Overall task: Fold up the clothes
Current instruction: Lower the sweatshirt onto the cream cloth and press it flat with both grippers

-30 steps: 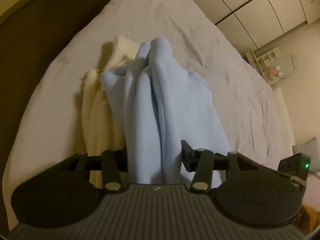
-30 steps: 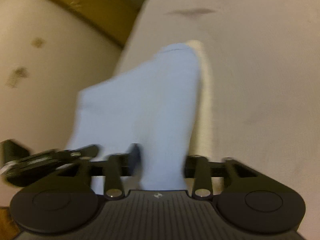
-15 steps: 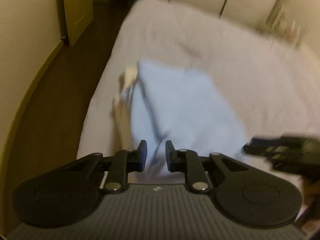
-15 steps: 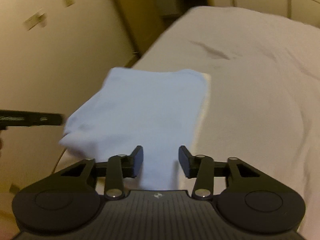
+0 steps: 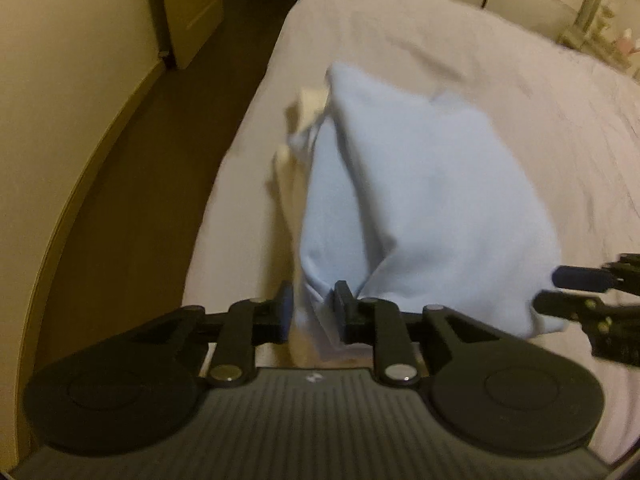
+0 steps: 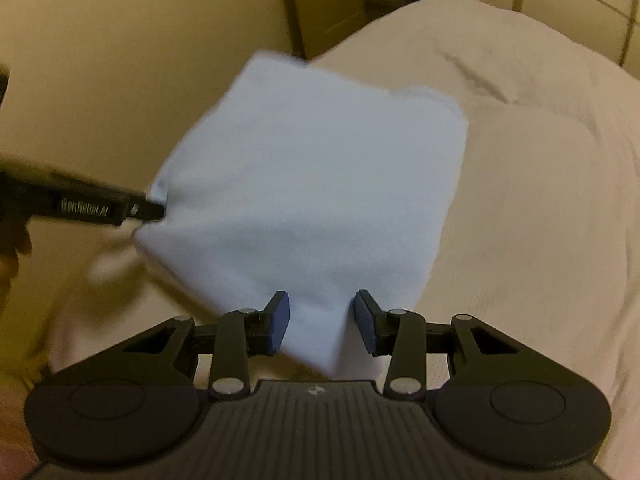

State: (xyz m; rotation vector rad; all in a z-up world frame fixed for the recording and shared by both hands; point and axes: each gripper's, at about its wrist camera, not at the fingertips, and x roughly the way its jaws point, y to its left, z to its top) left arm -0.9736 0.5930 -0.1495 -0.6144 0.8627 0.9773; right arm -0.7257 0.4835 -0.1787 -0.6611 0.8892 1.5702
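Left hand-held gripper (image 5: 312, 312), right hand-held gripper (image 6: 320, 322), blue garment (image 6: 320, 192) between

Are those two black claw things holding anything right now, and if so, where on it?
The left gripper pinches the light blue garment at its near left corner. The right gripper has its jaws apart around the near right corner, seemingly not gripping it.

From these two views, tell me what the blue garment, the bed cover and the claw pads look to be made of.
Blue garment: soft matte knit, likely cotton jersey; it drapes and creases limply with no shine.
Bed cover: pale matte woven-looking fabric with shallow wrinkles; the fibre can't be told.
Pads of the right claw: blue and dull, probably rubber or foam, on black matte arms that look like plastic.
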